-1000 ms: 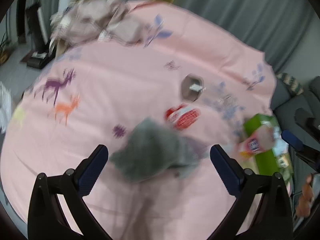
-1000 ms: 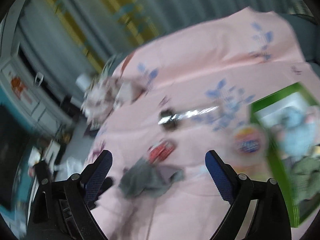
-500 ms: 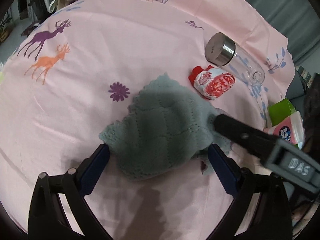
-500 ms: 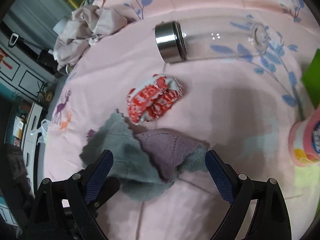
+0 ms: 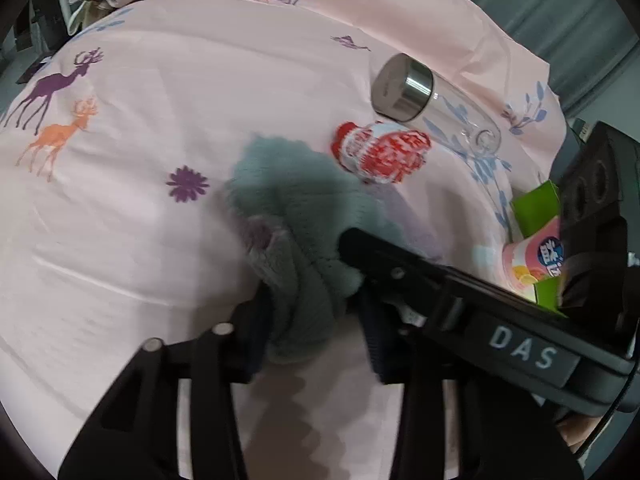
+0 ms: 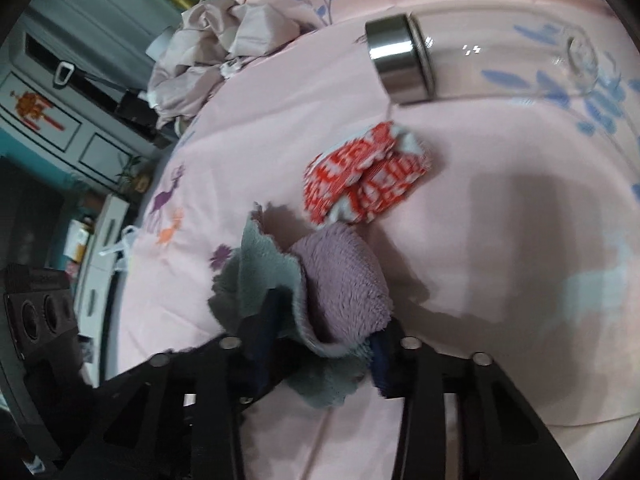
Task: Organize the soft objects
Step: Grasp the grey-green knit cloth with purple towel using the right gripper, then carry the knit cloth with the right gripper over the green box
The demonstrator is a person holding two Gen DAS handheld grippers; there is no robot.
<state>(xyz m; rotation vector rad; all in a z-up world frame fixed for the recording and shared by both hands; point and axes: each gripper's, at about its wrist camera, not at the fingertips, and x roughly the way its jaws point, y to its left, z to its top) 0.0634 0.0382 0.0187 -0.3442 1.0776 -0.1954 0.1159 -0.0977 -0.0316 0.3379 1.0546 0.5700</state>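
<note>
Pinched from both sides just short of the red-patterned socks (image 5: pixel 382 150): limp, light grey-green towel (image 5: pixel 304 216), left gripper (image 5: pixel 316 336) and right gripper (image 6: pixel 320 354) each closed on bunched edges.

Fluffy grey-lilac cloth (image 6: pixel 340 284); knitted red-white sock (image 6: pixel 366 180); bottle (image 5: pixel 436 104) clear glass, brushed-metal cap; smooth pink sheet (image 5: pixel 160 240).

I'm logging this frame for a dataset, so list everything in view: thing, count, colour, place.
towel: 1, grey-green with purple underside, mid bedsheet, pinched by both grippers
rolled cloth: 1, red and white, beside towel
bottle: 1, clear with steel cap, lying beyond the cloth
cup: 1, pink, right edge
box: 1, green, behind cup
crumpled fabric: 1 heap, pale mauve, far edge
bedsheet: 1, pink, printed
left gripper: black, shut on towel
right gripper: black, shut on towel
</note>
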